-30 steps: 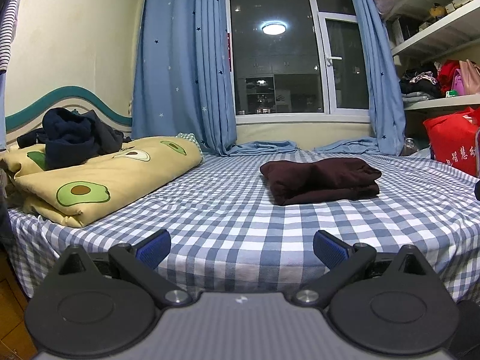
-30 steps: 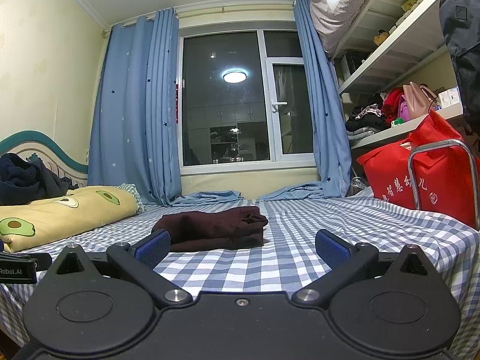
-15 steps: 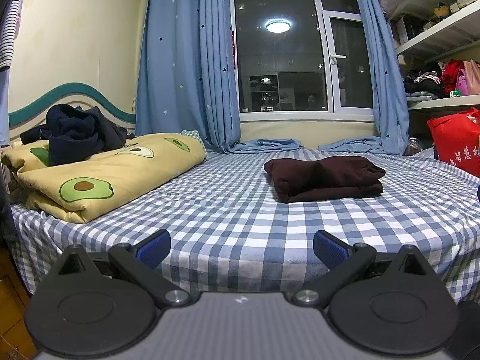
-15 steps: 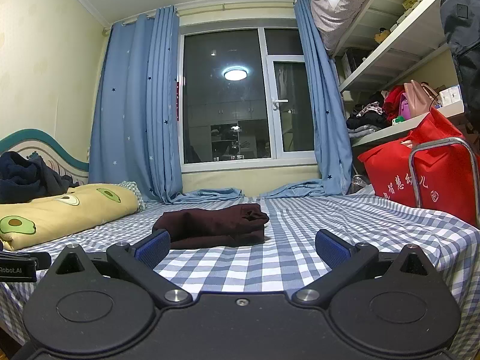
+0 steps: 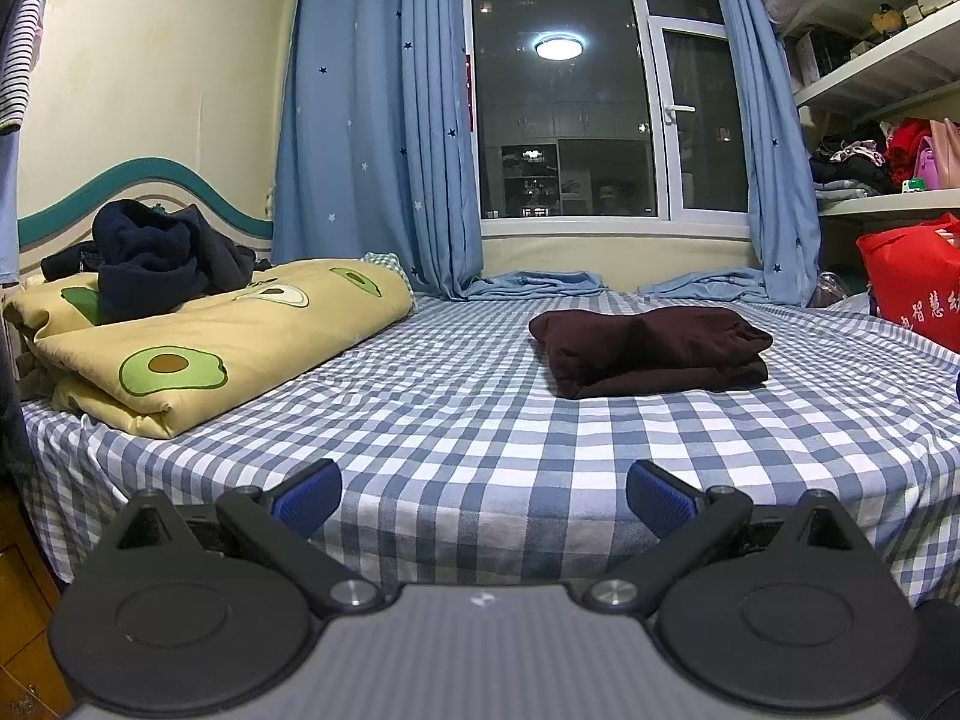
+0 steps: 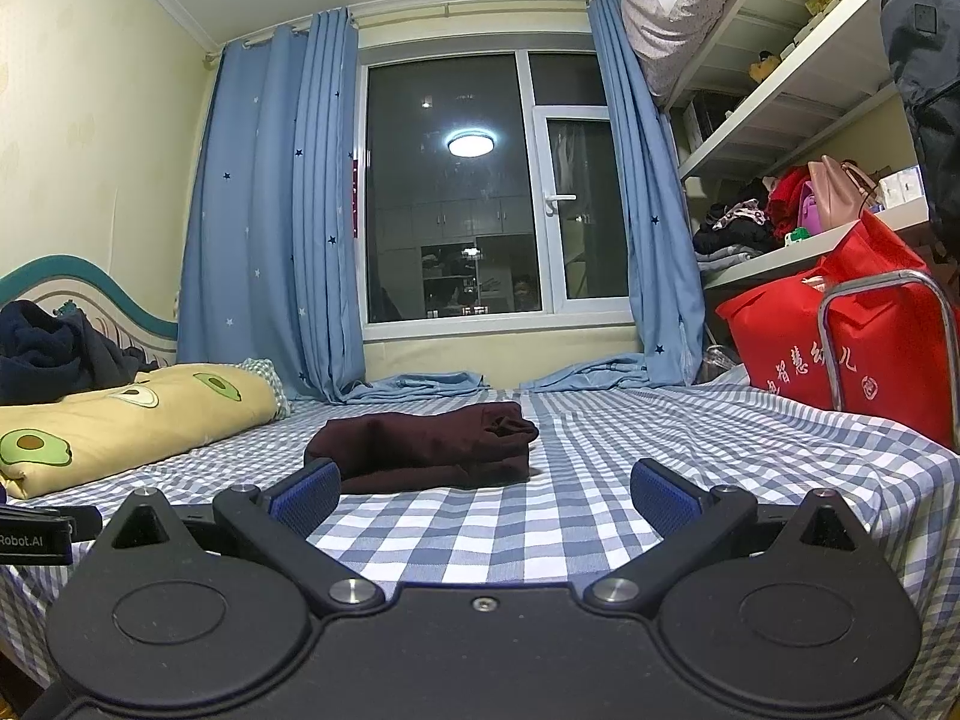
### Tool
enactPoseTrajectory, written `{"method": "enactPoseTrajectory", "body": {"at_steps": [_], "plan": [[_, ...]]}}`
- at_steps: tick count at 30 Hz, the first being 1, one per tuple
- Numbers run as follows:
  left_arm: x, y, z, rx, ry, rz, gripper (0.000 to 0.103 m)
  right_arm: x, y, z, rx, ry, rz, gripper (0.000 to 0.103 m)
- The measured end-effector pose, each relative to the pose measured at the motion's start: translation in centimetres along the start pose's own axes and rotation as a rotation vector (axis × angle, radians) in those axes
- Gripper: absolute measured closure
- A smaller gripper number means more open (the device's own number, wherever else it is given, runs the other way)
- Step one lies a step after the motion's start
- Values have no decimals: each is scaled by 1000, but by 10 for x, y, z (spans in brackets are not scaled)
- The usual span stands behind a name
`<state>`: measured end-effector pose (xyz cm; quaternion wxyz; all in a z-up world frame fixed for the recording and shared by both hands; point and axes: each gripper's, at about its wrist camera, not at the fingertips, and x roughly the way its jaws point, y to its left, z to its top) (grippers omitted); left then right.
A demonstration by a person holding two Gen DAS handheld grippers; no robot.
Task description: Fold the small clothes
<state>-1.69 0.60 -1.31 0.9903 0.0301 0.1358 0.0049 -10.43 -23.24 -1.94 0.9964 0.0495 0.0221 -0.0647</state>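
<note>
Dark maroon folded cloth garment [image 5: 651, 351]: lies mid-bed on blue-white checked bedsheet [image 5: 468, 420], apparently finished fold; left gripper [image 5: 483, 495] jaws wide, empty, short of garment; right gripper [image 6: 485, 495] likewise wide, empty; navy crumpled clothes [image 5: 156, 258] on avocado-print yellow quilt [image 5: 198, 336], probably awaiting folding.

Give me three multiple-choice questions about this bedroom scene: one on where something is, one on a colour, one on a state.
1. Where does the navy clothes heap lie?
A. on the avocado quilt
B. on the shelf
C. on the floor

2. What colour is the folded garment on the bed?
A. yellow
B. dark maroon
C. white

3. How do the two tools stand?
A. both shut on cloth
B. one open, one shut
C. both open, holding nothing

Answers: 1 A, the heap sits on top of the quilt by the headboard. 2 B, the folded bundle is dark maroon against the blue checks. 3 C, the left tool and right tool each show blue pads spread wide with only bed between.
</note>
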Motion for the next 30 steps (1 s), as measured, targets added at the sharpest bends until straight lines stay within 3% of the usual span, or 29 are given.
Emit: {"method": "enactPoseTrajectory", "body": {"at_steps": [30], "plan": [[0,-2,-3,3,7,-9,0,-1,2,-2,-1,13,6,1]]}}
